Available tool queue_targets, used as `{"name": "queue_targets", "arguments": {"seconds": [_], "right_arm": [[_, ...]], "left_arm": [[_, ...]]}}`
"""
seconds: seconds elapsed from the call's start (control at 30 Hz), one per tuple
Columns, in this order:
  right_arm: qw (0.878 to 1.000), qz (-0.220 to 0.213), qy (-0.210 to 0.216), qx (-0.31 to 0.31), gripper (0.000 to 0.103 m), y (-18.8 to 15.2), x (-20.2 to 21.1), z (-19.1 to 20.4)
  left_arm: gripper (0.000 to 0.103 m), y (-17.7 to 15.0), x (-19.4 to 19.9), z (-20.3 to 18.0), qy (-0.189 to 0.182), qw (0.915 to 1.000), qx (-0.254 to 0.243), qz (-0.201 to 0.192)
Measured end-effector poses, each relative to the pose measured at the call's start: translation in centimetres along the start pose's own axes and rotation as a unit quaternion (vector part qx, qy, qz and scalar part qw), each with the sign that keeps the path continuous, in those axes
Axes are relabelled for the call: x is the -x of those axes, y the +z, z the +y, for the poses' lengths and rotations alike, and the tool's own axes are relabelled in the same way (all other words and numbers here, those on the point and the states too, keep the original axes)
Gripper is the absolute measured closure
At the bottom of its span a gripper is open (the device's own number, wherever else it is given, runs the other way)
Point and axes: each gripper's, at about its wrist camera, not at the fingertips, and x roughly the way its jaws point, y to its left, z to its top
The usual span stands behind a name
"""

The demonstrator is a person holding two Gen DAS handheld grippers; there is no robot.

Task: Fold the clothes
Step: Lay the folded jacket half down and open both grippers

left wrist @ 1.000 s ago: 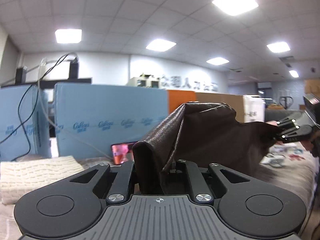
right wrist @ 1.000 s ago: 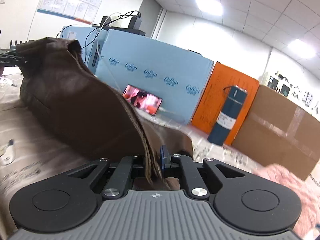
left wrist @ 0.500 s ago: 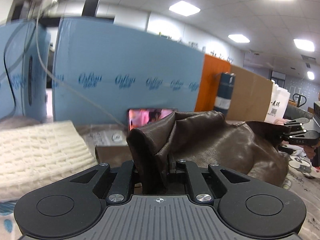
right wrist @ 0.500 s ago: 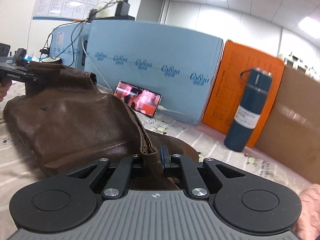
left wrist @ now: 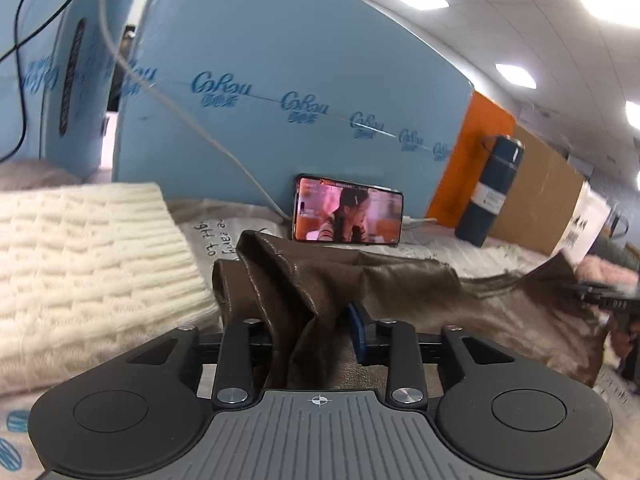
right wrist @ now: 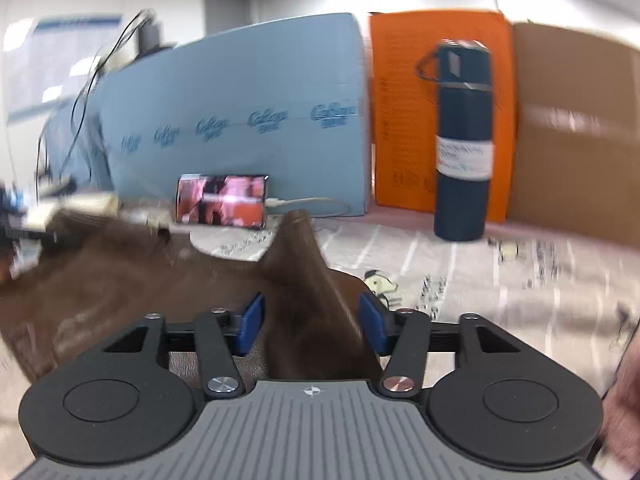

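While the brown leather garment is lying spread low across the printed bedsheet, both grippers are standing parted around raised folds of it, left gripper and right gripper; folding is looking only partly finished.

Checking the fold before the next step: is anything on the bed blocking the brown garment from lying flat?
Nothing visible lies in its way. The brown garment rests on the bedsheet; the white knit sits beside it, the phone and flask beyond it.
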Motion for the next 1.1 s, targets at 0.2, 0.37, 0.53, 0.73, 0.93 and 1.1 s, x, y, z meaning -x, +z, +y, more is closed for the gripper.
{"name": "queue_targets", "arguments": {"seconds": [0.2,0.37,0.53,0.73,0.93,1.1], "right_arm": [[0.998,-0.013,-0.038,-0.058,0.033,-0.6,0.8,-1.3],[0.991,-0.026,-0.074,-0.11,0.029,-0.9,1.4,-2.3],[0.989,-0.019,-0.094,-0.115,0.029,-1.0,1.1,-2.2],[0.988,-0.018,-0.102,-0.113,0.029,-1.1,0.9,-2.0],[0.988,-0.018,-0.104,-0.112,0.029,-1.1,0.8,-1.9],[0.987,-0.026,-0.106,-0.114,0.029,-0.9,1.2,-1.7]], "left_arm": [[0.014,-0.4,1.5,0.3,0.006,0.9994,0.035,-0.006],[0.013,-0.8,1.9,-0.9,0.029,0.9994,0.018,0.002],[0.012,-1.3,2.0,-2.1,0.051,0.9986,-0.006,0.009],[0.011,-1.4,2.0,-2.5,0.05,0.9986,-0.017,0.01],[0.011,-1.2,1.7,-2.6,0.033,0.9991,-0.025,0.006],[0.011,-0.9,2.0,-2.8,0.054,0.998,-0.032,0.004]]}}
